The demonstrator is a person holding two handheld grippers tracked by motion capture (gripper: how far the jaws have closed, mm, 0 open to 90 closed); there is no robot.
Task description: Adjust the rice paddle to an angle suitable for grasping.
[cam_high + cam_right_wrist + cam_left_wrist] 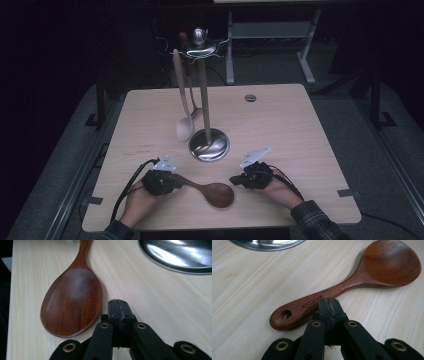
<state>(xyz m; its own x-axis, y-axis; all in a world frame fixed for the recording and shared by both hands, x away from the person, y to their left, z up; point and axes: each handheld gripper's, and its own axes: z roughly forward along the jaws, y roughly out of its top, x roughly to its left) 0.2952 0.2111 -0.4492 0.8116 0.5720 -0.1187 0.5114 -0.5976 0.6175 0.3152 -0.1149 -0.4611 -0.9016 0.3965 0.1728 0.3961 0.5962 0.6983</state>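
Observation:
A dark brown wooden spoon (pixel 212 191) lies flat on the light wooden table (pixel 280 120) near its front edge, bowl to the right. My left gripper (pixel 176 183) is shut and empty, its tips right by the spoon's handle (pixel 307 305), which has a hole at the end. My right gripper (pixel 233 179) is shut and empty too, low over the table just right of the spoon's bowl (pixel 72 301). In the left gripper view the closed jaws meet at my left gripper's tip (pixel 329 302). The right gripper view shows my right gripper (pixel 118 303) closed beside the bowl.
A shiny metal utensil stand (pixel 208 145) with a round base rises behind the spoon. A pale wooden spoon (pixel 184 125) and other utensils hang from its top. A small round grommet (pixel 250 97) sits at the table's far side.

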